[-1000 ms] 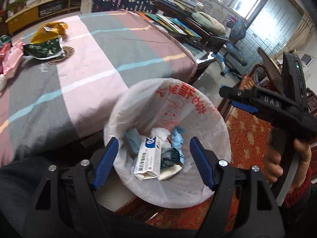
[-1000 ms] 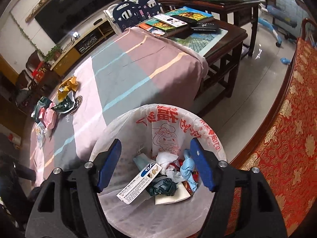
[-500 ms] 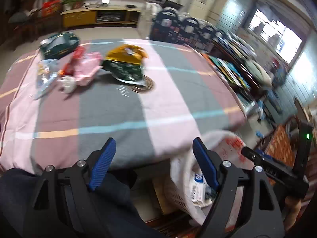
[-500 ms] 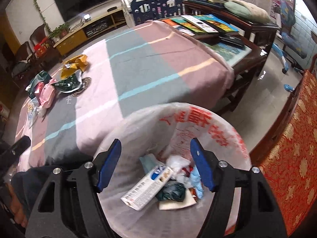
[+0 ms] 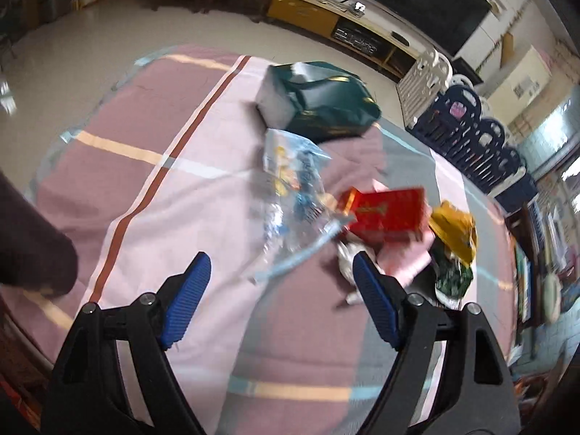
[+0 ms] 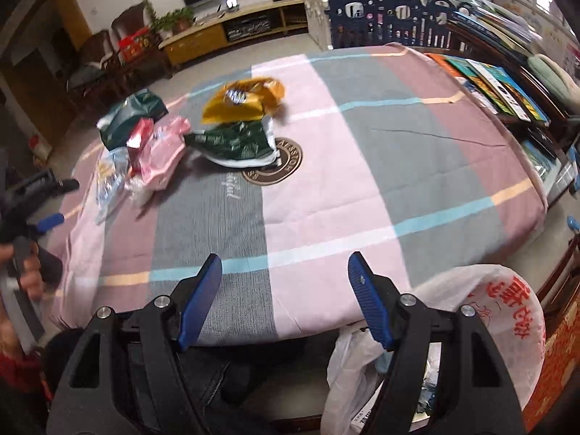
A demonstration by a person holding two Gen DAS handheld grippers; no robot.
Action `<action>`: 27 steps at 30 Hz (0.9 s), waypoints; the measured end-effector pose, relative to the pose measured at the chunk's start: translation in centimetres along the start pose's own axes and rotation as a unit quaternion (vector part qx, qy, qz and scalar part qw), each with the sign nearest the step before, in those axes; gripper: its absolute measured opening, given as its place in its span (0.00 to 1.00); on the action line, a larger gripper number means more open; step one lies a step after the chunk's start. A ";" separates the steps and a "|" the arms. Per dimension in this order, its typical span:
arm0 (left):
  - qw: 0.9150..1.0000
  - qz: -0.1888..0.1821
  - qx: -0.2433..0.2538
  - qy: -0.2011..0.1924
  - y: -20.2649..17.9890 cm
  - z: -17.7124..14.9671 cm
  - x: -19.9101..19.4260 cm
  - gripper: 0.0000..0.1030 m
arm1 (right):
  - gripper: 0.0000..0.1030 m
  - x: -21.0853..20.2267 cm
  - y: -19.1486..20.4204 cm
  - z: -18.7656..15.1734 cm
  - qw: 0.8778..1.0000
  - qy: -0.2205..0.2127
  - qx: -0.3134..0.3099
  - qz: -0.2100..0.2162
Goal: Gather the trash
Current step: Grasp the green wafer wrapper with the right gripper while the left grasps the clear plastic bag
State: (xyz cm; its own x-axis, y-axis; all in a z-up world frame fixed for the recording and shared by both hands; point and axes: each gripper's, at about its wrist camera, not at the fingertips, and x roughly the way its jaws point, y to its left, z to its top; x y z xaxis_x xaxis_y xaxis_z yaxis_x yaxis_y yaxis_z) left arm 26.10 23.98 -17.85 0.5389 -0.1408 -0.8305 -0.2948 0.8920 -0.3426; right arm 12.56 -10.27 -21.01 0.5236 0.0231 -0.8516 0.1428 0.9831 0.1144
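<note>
Over the counter (image 6: 362,188), both left tongs (image 5: 281,286) and right tongs (image 6: 284,290) hang spread, empty, wrappers (image 6: 232,141) ahead

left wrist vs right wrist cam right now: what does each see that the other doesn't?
Only the left wrist view shows the red box's broad printed face. Only the right wrist view shows the bin's white liner bag, the round brown coaster, the left gripper from outside, and the books beside the table. Both show the striped tablecloth, yellow bag, dark green bag and clear wrapper.
</note>
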 end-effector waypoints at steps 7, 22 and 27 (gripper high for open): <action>0.999 -0.035 -0.039 -0.005 2.0 1.5 2.7 0.79 | 0.69 4.9 2.1 4.0 1.000 -0.002 0.008 -0.008; 0.999 -0.037 0.016 0.008 -0.4 2.7 7.3 0.11 | 0.25 13.8 3.0 12.2 0.997 0.016 0.078 -0.015; 0.998 -0.036 0.040 -0.010 -1.1 1.5 5.9 0.04 | 0.25 10.3 2.1 8.8 0.998 0.017 0.058 0.007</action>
State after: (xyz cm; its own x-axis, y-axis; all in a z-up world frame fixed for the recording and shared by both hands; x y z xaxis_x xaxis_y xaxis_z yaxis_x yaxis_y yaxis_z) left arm 30.79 22.82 -21.66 0.5729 -0.1969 -0.7957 -0.1911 0.9119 -0.3632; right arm 25.67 -9.53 -25.09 0.4979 0.0453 -0.8661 0.2329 0.9550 0.1838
